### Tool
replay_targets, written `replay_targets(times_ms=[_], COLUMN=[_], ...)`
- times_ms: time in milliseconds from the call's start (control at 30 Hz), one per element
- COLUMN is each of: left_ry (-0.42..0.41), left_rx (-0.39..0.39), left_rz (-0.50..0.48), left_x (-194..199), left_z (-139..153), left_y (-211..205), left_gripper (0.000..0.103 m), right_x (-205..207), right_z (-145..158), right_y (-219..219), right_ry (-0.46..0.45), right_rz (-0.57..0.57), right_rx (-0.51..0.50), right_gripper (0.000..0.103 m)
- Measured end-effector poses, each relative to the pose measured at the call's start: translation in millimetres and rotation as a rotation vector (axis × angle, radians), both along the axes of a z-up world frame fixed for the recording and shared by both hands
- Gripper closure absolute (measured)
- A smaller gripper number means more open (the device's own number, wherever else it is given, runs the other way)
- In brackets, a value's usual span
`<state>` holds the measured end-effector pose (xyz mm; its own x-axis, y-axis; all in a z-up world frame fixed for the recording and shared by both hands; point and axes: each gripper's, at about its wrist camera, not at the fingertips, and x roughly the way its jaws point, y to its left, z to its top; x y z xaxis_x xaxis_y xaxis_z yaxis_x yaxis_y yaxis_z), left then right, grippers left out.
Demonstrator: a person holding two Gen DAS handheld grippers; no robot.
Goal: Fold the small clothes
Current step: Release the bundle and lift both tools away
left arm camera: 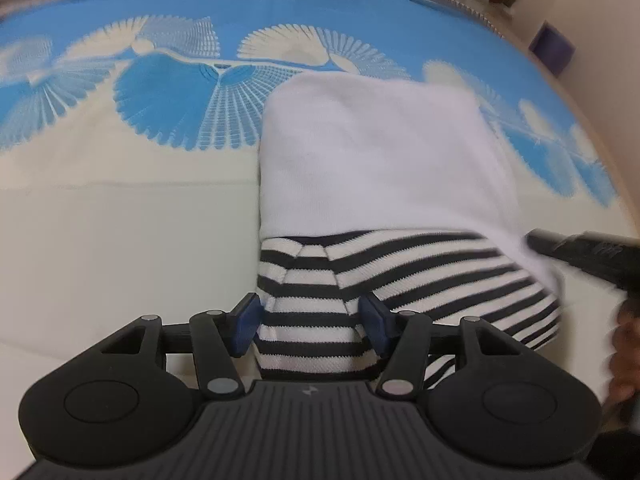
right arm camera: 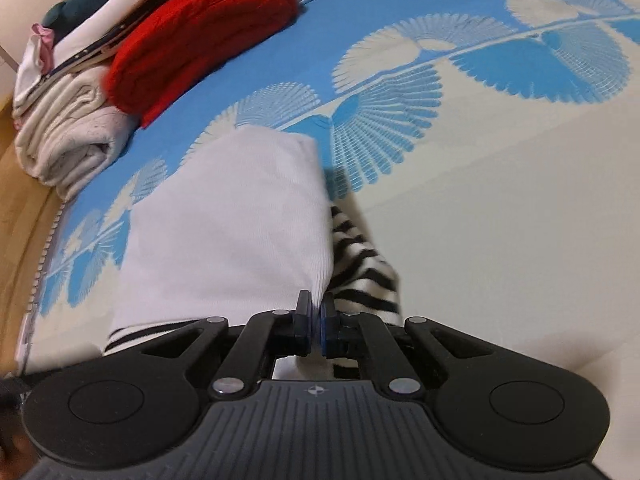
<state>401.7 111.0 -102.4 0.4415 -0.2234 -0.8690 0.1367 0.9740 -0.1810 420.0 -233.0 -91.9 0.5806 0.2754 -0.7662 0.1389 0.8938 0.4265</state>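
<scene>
A small garment lies on the bed, white body (left arm camera: 380, 152) folded over black-and-white striped sleeves (left arm camera: 400, 276). My left gripper (left arm camera: 314, 324) is open, its blue pads on either side of a striped sleeve end, not pinching it. My right gripper (right arm camera: 316, 320) is shut on the near corner of the white garment (right arm camera: 224, 232), with striped cloth (right arm camera: 360, 272) just to its right. The right gripper's black finger (left arm camera: 576, 252) shows at the right edge of the left wrist view, touching the garment's corner.
The bedsheet (left arm camera: 120, 240) is cream with a blue fan pattern (right arm camera: 400, 40). A red folded garment (right arm camera: 200, 40), a cream folded one (right arm camera: 68, 140) and more stacked clothes lie at the sheet's far end. A wooden bed edge (right arm camera: 16, 208) runs along the left.
</scene>
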Motion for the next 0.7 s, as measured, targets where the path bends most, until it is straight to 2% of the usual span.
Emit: replay_targets(times_ms=[67, 133, 167, 233, 267, 300, 400, 433, 500, 533, 567, 600, 667, 700], left_ry=[-0.04, -0.061, -0.044, 0.043, 0.069, 0.049, -0.097, -0.143, -0.234, -0.272, -0.318, -0.36, -0.436, -0.465], left_rx=[-0.062, -0.118, -0.097, -0.003, 0.034, 0.054, 0.11, 0.13, 0.159, 0.171, 0.183, 0.191, 0.187, 0.181], left_rz=[0.029, 0.035, 0.028, 0.015, 0.007, 0.007, 0.014, 0.015, 0.002, 0.003, 0.004, 0.006, 0.03, 0.047], left_x=[-7, -17, -19, -17, -19, -22, -45, -55, -78, -86, -97, -112, -146, -162], left_z=[15, 23, 19, 2, -4, -2, 26, 36, 63, 74, 88, 100, 124, 132], left_y=[10, 19, 21, 13, 10, 8, -3, -5, -10, -13, -16, -19, -21, -23], left_gripper=[0.044, 0.044, 0.044, 0.039, 0.033, 0.032, 0.029, 0.028, 0.018, 0.018, 0.017, 0.017, 0.017, 0.016], right_x=[-12, -25, -32, -42, -44, -46, -49, -54, -65, -74, -85, -96, -122, -140], right_z=[7, 18, 24, 26, 22, 14, -17, -14, 10, 28, 45, 61, 89, 102], right_y=[2, 4, 9, 21, 24, 28, 28, 23, 15, 11, 10, 11, 16, 18], right_ry=[-0.037, -0.08, -0.1, -0.106, -0.08, -0.028, 0.173, 0.169, 0.058, -0.026, -0.104, -0.172, -0.292, -0.352], right_rz=[-0.003, 0.047, 0.09, 0.189, 0.23, 0.261, 0.245, 0.212, 0.154, 0.129, 0.114, 0.102, 0.062, 0.043], right_rx=[-0.03, -0.028, -0.051, -0.103, -0.113, -0.145, -0.38, -0.433, -0.412, -0.392, -0.391, -0.402, -0.413, -0.399], right_gripper=[0.094, 0.094, 0.094, 0.093, 0.09, 0.089, 0.087, 0.084, 0.081, 0.073, 0.06, 0.052, 0.022, 0.017])
